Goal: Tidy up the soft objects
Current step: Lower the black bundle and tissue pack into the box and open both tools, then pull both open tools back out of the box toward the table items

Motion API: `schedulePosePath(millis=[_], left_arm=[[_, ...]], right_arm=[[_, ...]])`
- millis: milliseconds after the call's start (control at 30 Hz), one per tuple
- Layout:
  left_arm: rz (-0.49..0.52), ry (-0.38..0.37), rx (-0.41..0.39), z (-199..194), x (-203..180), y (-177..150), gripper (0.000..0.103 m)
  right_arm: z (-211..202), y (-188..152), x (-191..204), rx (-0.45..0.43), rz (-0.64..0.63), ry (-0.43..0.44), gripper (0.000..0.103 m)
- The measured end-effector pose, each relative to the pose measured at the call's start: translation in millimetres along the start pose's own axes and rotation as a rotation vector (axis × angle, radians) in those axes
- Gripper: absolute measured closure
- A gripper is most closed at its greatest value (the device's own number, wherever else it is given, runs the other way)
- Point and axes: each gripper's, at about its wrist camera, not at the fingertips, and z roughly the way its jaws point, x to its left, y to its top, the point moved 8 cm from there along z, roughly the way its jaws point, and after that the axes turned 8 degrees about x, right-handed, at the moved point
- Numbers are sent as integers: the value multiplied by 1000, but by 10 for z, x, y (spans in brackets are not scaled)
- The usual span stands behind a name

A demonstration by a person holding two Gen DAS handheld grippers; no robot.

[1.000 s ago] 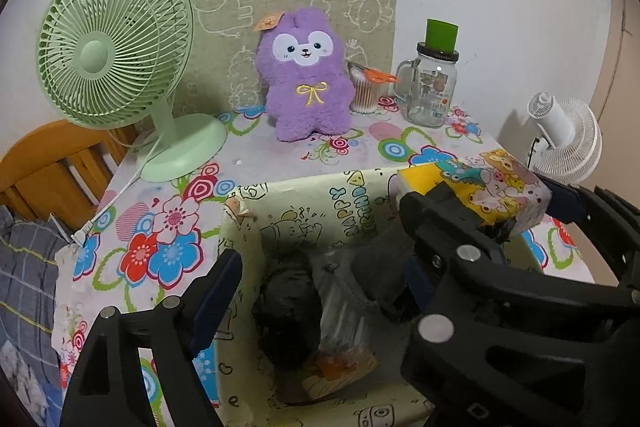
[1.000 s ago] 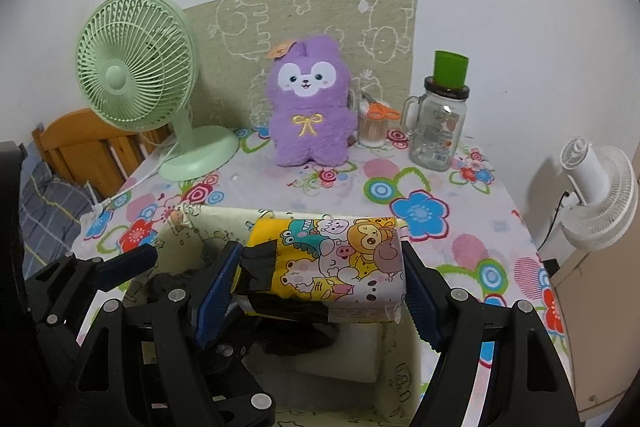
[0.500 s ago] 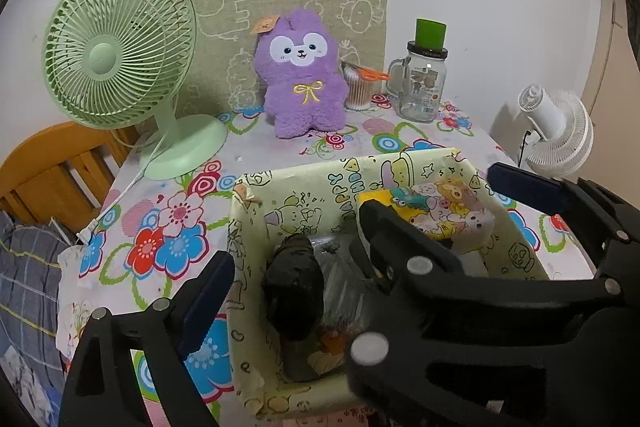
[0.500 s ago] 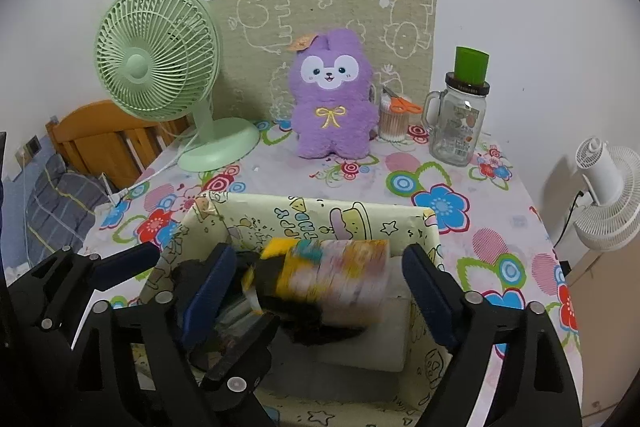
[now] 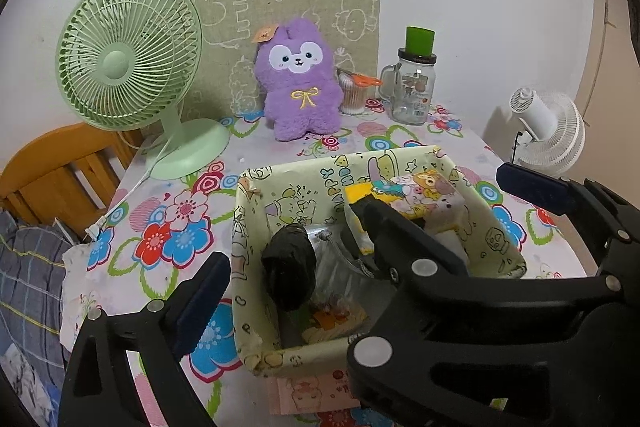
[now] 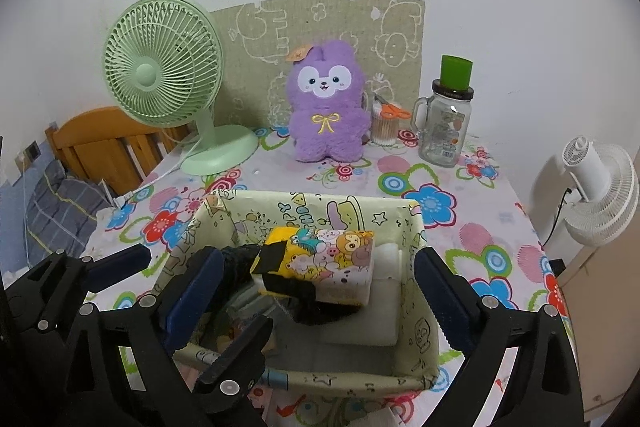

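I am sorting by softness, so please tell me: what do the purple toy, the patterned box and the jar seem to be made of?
Purple toy: fuzzy plush fabric, matte, with a shaggy outline.
Patterned box: probably card or stiff fabric under printed covering; its walls bend and crease slightly.
Jar: clear glass by its look, glossy and see-through, though clear plastic is possible.

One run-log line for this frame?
tissue pack: in box | left gripper: jaws opening, empty | right gripper: jaws opening, pack released

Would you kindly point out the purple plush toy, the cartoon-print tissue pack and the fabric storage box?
purple plush toy [image 6: 325, 115]: right wrist view, on its belly by the yellow bow.
cartoon-print tissue pack [image 6: 332, 259]: right wrist view, on its printed top face.
fabric storage box [image 5: 256, 259]: left wrist view, on its left wall.
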Motion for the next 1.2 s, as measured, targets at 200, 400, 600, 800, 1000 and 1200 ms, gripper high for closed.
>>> schedulePosePath(millis=[200, 400, 600, 800, 1000, 1200], left_arm=[[7, -5, -14, -97, -54, -52, 6], [6, -8, -20, -173, -86, -113, 6], [-2, -6, -28, -264, -76, -179, 5], [-10, -2, -34, -352, -74, -244, 5], [-4, -1, -37, -416, -108, -335, 5], [-6, -3, -39, -450, -128, -393, 5]], right_arm=[[-123, -51, -12, -13, 3, -6, 5], [-239, -112, -28, -25, 2, -14, 5], [-343, -170, -64, -35, 5, -21, 5], [-455, -232, -74, -48, 6, -26, 5], [-545, -324, -81, -52, 6, -26, 5], [-620, -430, -76, -52, 8, -26, 5]])
